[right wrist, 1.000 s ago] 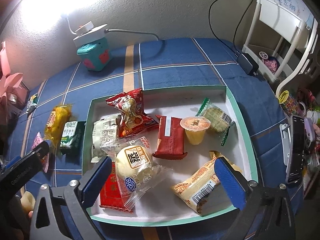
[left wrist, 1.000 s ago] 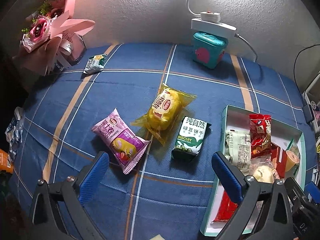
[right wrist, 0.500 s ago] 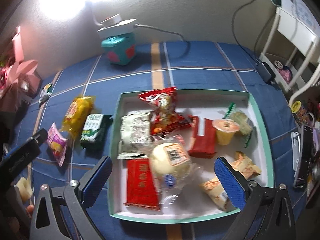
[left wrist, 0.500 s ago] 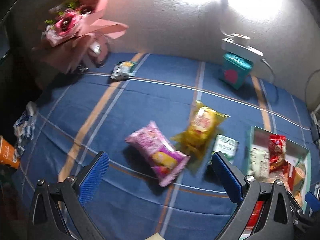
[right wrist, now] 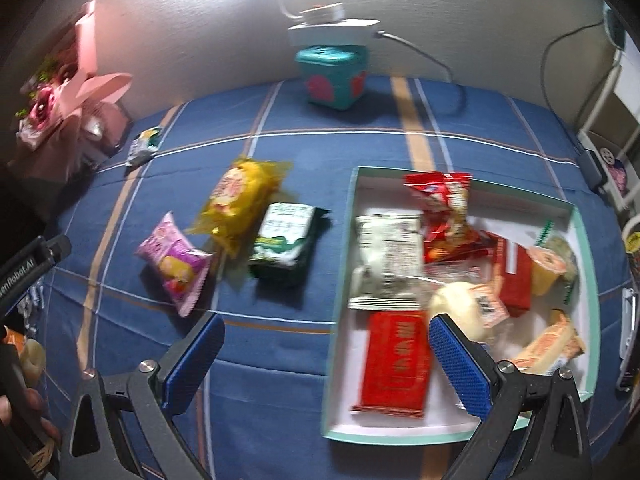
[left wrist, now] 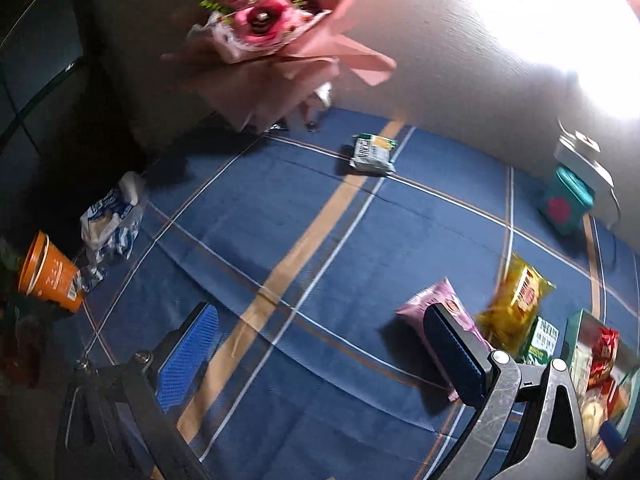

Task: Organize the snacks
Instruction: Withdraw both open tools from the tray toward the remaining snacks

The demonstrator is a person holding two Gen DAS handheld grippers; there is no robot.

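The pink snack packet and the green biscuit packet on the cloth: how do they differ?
The pink snack packet is a pillow pack with crimped ends, printed with fruit; the green biscuit packet is blockier, white on top and dark green below. The pink one lies farthest from the tray; the green one lies nearest its wall. Both lie flat on the blue cloth, outside the tray, untouched.

Pink bouquet [left wrist: 272,36], teal box [right wrist: 334,76], orange cup [left wrist: 48,274] on blue cloth [left wrist: 304,232]

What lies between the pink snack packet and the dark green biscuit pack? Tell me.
The crinkly yellow snack bag lies between the pink snack packet and the dark green biscuit pack, set slightly farther back; the right wrist view shows it best.
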